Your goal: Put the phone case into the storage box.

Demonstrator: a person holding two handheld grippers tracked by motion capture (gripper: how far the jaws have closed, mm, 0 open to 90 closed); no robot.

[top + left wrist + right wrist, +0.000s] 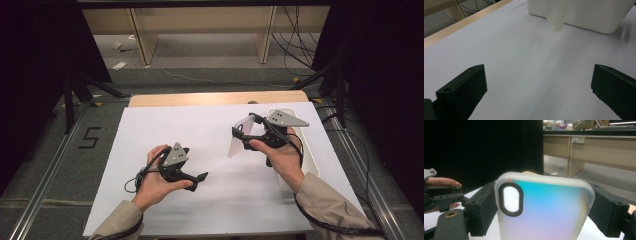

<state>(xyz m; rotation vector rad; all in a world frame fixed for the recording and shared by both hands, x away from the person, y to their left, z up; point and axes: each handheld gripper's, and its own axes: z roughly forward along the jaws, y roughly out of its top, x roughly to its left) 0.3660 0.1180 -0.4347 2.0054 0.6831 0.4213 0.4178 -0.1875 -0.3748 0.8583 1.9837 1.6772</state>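
Frosted, translucent plastic made up the phone case (544, 207), which stood between the two black jaws of the right gripper (541, 212) in the right gripper view, pressed on both long edges and filling the middle and lower part of that frame; its back showed a wash of blue, pink and pale yellow, and a dark-rimmed oval camera opening sat at its upper left. In the high view the same case (240, 136) appeared as a pale slab right of centre, held up off the white table sheet (200, 130) and tilted, its lower end pointing down and to the left, with the right gripper (243, 136) clamped on it and the right hand (280, 155) behind. A white bin (311, 165) lay along the right edge of the sheet, just beside that hand. The left gripper (200, 180) rested low in the left-centre of the high view, in the left hand (157, 177), well apart from the case. In the left gripper view its jaws stood wide apart at the lower corners with nothing between them, above bare white sheet, while the case (556, 15) and the white bin (594, 15) sat at the top of the frame.
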